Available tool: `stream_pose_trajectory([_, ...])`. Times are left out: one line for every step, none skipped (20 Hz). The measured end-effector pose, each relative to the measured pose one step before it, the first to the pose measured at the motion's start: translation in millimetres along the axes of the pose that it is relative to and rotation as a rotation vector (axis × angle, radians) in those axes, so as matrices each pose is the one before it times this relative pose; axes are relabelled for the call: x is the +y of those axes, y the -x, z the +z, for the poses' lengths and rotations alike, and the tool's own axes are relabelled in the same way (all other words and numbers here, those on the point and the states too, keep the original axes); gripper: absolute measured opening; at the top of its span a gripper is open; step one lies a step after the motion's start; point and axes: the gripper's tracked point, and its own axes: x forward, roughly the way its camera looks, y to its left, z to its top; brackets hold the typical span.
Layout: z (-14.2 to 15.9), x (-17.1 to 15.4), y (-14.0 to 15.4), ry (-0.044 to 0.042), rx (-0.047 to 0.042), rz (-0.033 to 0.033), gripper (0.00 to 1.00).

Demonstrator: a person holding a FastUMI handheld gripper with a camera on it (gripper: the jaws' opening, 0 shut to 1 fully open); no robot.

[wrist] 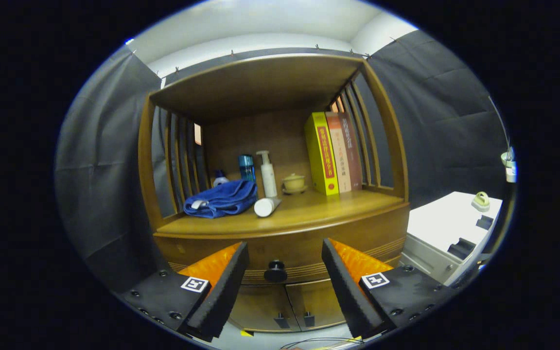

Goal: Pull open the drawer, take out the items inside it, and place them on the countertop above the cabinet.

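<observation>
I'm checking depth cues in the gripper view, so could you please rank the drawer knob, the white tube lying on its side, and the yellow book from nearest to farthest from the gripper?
The gripper is open, jaws either side of the knob.
1. Drawer knob: between the jaws, on the drawer front.
2. White tube: beyond, lying on the countertop by the blue towel.
3. Yellow book: upright near the back, to the right.

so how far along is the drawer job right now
Nothing looks done yet: the drawer sits flush and shut in the cabinet. In hand: the gripper is open, its fingers either side of the black knob, not on it. Left: grip the knob, pull the drawer out, then lift whatever is inside onto the countertop, beside the blue towel and white tube.
</observation>
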Motion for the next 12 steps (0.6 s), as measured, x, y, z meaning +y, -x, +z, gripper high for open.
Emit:
stream_pose_trajectory([8.19, -3.23, 9.27, -0.00529, -0.01624, -0.00231, 0.98])
stream_pose_trajectory([5.64, -0.18, 6.61, -0.00686, -0.01409, 0.00616, 0.98])
stream_pose_trajectory([2.78, -0.25, 6.93, -0.00428, -0.00569, 0.00752, 0.98])
stream_pose_trajectory([-0.33, 0.72, 5.93, -0.00215, 0.00173, 0.01191, 0.98])
stream_pose_trajectory([0.62, 2.13, 4.2, -0.00026, 0.00145, 0.01414, 0.98])
stream_pose_trajectory([0.83, 2.26, 2.81, 0.00125, -0.00001, 0.01643, 0.98])
stream_pose_trajectory([3.23, 2.41, 3.37, 0.00559, -0.00521, 0.01625, 0.98])
stream_pose_trajectory([4.03, 1.8, 1.2, 0.01044, -0.01002, 0.00669, 0.98])
stream_pose_trajectory([2.53, 0.73, 1.16, 0.00929, -0.0059, 0.00243, 0.98])
stream_pose_trajectory([1.83, 1.65, 0.41, 0.00482, -0.0046, 0.0036, 0.98])
stream_pose_trajectory([1.8, 2.33, 0.44, -0.00001, -0.00368, 0.00335, 0.98])
stream_pose_trajectory([1.94, 2.16, -0.25, -0.00313, -0.00562, 0.00603, 0.98])
